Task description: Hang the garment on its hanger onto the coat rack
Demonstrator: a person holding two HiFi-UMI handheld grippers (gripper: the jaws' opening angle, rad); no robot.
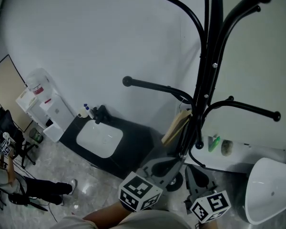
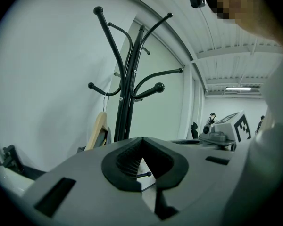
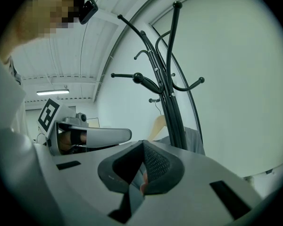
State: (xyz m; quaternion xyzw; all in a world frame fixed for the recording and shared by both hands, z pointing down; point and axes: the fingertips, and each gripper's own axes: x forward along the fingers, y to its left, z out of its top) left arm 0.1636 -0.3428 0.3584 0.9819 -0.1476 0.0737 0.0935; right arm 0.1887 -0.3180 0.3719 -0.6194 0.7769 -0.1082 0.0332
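The black coat rack stands just ahead of me, with curved arms reaching out to all sides. A wooden hanger hangs by its wire hook from a lower arm, close against the pole. It also shows in the left gripper view as the hanger and in the right gripper view as the hanger. The grey garment drapes from it beside the pole. My left gripper and right gripper sit low near the rack's base, both shut with nothing in them and clear of the hanger. The left gripper and right gripper point up at the rack.
A white basin in a black counter lies to the left, with bottles and a white dispenser beyond it. A white tub stands at the lower right. A person is at the far lower left. The rack's arms jut out at head height.
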